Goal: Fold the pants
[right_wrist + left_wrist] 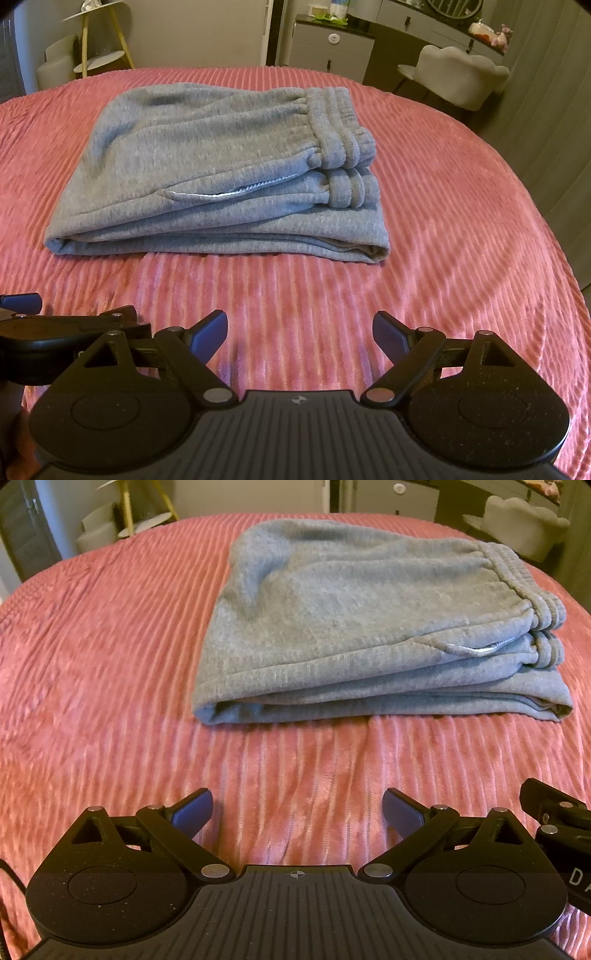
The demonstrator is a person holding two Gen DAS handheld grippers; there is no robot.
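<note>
Grey sweatpants (354, 627) (221, 173) lie folded into a thick stacked rectangle on a pink ribbed bedspread (110, 664) (461, 221). The elastic waistband (343, 147) sits at the right end, doubled over. My left gripper (297, 812) is open, well back from the pants' near edge, nothing between its blue pads. My right gripper (299, 332) is also open and empty, a similar distance short of the pants. Each gripper shows at the edge of the other's view, side by side.
A pale upholstered chair (461, 77) and a grey dresser (332, 44) stand beyond the bed at the right. A round side table with yellow legs (99, 40) is at the far left. Bare bedspread lies between the grippers and the pants.
</note>
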